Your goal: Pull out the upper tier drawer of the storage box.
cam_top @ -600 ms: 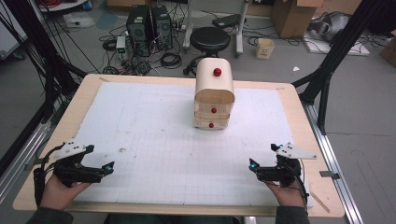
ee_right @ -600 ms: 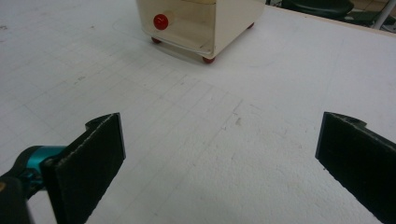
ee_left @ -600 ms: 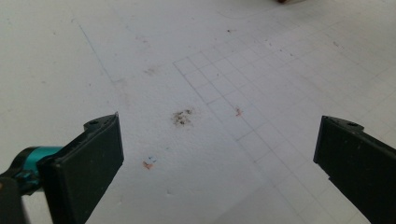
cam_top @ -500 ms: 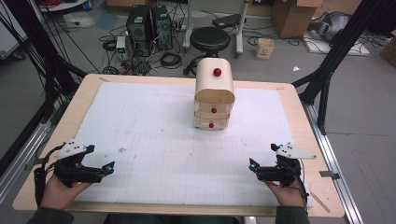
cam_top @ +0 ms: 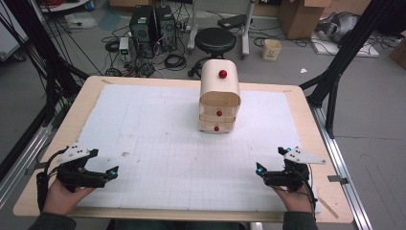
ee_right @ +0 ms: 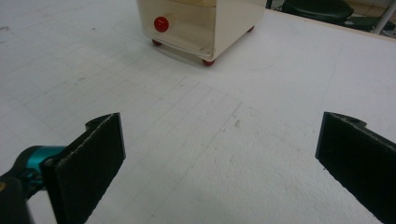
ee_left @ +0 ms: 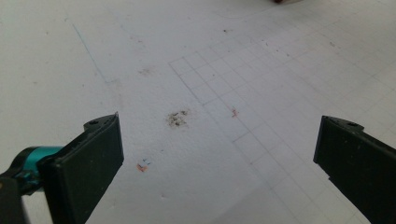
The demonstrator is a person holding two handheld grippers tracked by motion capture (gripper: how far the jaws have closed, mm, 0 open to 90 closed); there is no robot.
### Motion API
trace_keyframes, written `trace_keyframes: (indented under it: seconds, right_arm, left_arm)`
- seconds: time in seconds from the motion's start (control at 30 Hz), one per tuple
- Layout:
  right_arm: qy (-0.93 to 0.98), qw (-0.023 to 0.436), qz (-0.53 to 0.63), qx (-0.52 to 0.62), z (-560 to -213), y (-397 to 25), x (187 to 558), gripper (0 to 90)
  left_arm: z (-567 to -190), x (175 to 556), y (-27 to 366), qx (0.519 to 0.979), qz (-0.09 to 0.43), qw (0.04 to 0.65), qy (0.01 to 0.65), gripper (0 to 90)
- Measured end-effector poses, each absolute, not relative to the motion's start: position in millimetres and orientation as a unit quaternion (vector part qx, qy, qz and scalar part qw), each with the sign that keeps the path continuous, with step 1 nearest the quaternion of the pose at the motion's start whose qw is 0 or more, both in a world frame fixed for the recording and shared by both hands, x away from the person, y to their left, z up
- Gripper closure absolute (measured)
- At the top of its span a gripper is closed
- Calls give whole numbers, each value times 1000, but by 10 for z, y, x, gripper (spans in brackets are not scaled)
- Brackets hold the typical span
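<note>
black jaws of the left gripper (cam_top: 111, 171) stand wide apart with nothing between them, low over the near left part of the white gridded mat (cam_top: 158, 139), a small dark smudge (ee_left: 177, 118) on the mat ahead of them; the right gripper (cam_top: 259, 168), at the near right edge, is spread just as wide and holds nothing. well beyond both, toward the far middle of the mat, stands the small wooden drawer chest (cam_top: 219, 101) with red knobs (cam_top: 219, 113), drawers closed. behind the table sits a black stool (cam_top: 216, 42)
</note>
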State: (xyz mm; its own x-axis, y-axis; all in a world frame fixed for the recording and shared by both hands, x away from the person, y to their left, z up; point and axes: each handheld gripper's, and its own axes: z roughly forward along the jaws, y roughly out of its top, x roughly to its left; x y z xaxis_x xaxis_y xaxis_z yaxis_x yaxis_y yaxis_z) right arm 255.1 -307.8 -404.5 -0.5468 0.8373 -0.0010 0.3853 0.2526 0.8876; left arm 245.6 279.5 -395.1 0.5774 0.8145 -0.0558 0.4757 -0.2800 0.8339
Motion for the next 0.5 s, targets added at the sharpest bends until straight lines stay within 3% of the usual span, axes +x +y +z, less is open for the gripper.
trace_keyframes:
  seconds: [0.5]
  right_arm:
    - [760, 238, 452, 402, -3957, -2937, 2549, 4]
  left_arm:
    - [-3933, 2433, 2822, 775, 200, 434, 414, 20]
